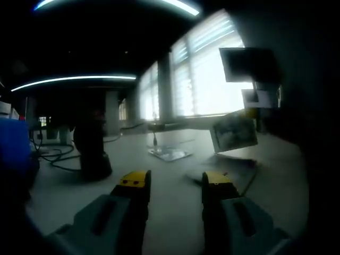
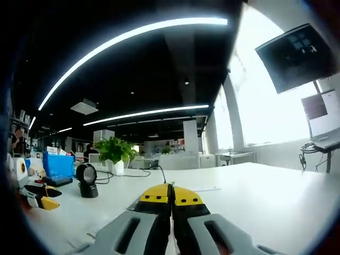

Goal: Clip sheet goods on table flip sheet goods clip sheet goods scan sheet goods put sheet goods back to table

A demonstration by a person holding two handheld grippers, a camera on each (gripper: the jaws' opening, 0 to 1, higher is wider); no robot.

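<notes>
Left gripper view first: left gripper (image 1: 175, 186) low at six o'clock, jaws spread apart with bare desk (image 1: 175, 223) between the yellow tips, nothing held. Up at two o'clock from those tips, a sheet good (image 1: 234, 133) tilted up on edge, long axis running roughly nine to three, held aloft above the desk, apparently by something at its right edge too dark to make out. Nearer, at twelve o'clock, another flat sheet (image 1: 170, 154) lying on the desk; dark scanner stand (image 1: 91, 149) at ten o'clock. Over to the right gripper view: right gripper (image 2: 171, 197) at six o'clock, jaws pressed together, tips touching; whether anything thin is pinched there, cannot tell. Scanner (image 2: 86, 178) at ten o'clock, the other gripper's yellow tips at nine. Judging by that, raised sheet ahead-right of the open left jaws.
</notes>
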